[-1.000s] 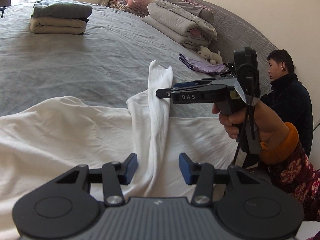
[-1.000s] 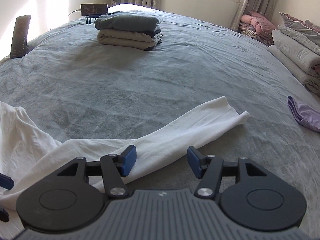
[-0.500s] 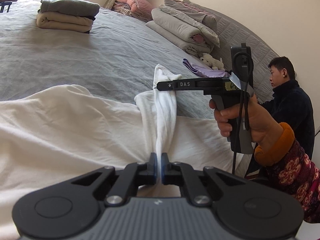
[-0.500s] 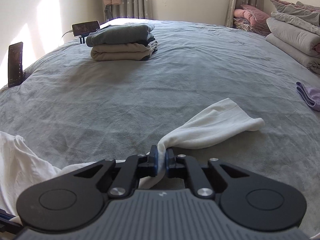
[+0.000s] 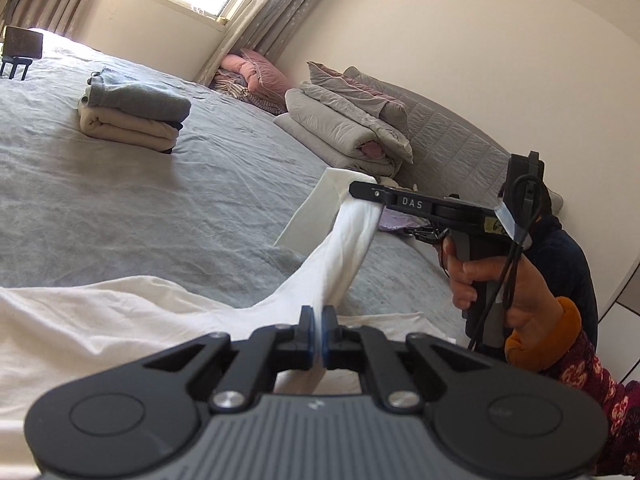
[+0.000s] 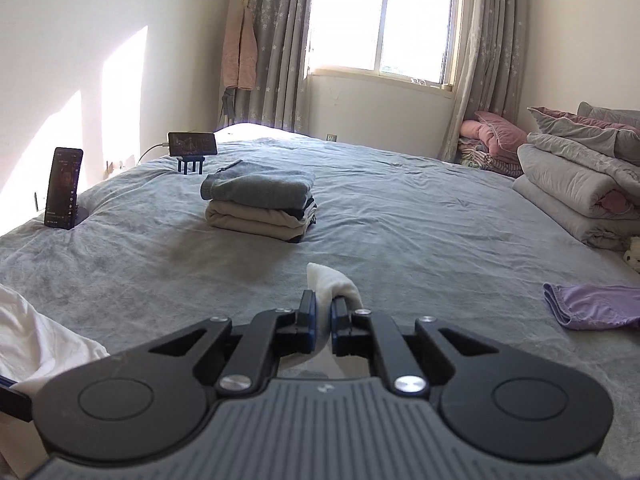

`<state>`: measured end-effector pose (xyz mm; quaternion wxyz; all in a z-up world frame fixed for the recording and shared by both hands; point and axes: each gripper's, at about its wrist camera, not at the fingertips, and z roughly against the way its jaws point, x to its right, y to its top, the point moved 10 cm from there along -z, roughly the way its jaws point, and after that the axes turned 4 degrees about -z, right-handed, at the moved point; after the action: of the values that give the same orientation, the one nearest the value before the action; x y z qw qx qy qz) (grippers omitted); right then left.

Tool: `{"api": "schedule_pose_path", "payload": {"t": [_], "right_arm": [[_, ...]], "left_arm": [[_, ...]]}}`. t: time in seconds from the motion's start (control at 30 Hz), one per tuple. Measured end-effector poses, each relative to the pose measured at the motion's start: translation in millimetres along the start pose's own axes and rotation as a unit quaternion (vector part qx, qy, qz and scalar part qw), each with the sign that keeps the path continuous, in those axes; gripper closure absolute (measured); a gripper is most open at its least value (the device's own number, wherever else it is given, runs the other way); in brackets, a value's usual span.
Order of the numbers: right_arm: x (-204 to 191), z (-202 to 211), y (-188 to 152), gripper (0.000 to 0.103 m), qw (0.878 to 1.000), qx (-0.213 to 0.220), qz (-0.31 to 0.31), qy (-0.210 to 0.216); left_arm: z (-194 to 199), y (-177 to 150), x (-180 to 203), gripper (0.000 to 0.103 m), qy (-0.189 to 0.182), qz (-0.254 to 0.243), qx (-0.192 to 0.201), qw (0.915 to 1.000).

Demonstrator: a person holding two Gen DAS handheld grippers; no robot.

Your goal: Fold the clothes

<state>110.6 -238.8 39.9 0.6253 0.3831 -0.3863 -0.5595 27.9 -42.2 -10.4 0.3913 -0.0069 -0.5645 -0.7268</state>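
- The bed (image 6: pixel 400 216), under a grey cover, spreads ahead of both tongs; it is the surface for the fold, and the stretch between the tongs and the far pile looks free for laying the cloth flat.
- The white garment (image 5: pixel 92 320) lies bunched below and left of the left tongs, with its sleeve (image 5: pixel 344 248) lifted off the bed and stretched between the two tongs.
- The stack of folded clothes (image 6: pixel 260 204) sits well ahead of the right tongs; a purple cloth (image 6: pixel 592 304) lies off to its right, and neither touches the sleeve.
- The right tongs (image 6: pixel 323 322) are clamped on the sleeve's far end, whose white tip pokes up just past the pads.
- The left tongs (image 5: pixel 316 336) are pinched tight on the sleeve near where it meets the body.
- To do this step well, I would keep both grips firm and the sleeve lightly taut, carry it across over the garment's body, and lower both ends together so no twist or wrinkle gets trapped.
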Motion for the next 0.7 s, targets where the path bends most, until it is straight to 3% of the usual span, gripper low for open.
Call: {"api": "schedule_pose_path", "payload": {"t": [0.17, 0.37, 0.47, 0.7], "right_arm": [[-6.6, 27.3, -4.7, 0.095, 0.999, 0.012, 0.028, -0.01], [-12.3, 47.5, -45.5, 0.095, 0.996, -0.013, 0.081, -0.045], [-13.2, 49.9, -71.7, 0.095, 0.992, -0.042, 0.103, -0.056], [-3.1, 42.0, -126.0, 0.094, 0.987, -0.142, 0.064, -0.045]], "left_arm": [[5.2, -15.1, 20.5, 0.1, -0.024, -0.037, -0.027, 0.9987], [-8.0, -47.6, 20.7, 0.1, -0.025, -0.04, -0.079, 0.9958], [-18.3, -64.6, 11.5, 0.099, -0.022, -0.022, -0.112, 0.9933], [-24.1, -88.1, 5.2, 0.099, -0.002, -0.034, -0.163, 0.9861]]}}
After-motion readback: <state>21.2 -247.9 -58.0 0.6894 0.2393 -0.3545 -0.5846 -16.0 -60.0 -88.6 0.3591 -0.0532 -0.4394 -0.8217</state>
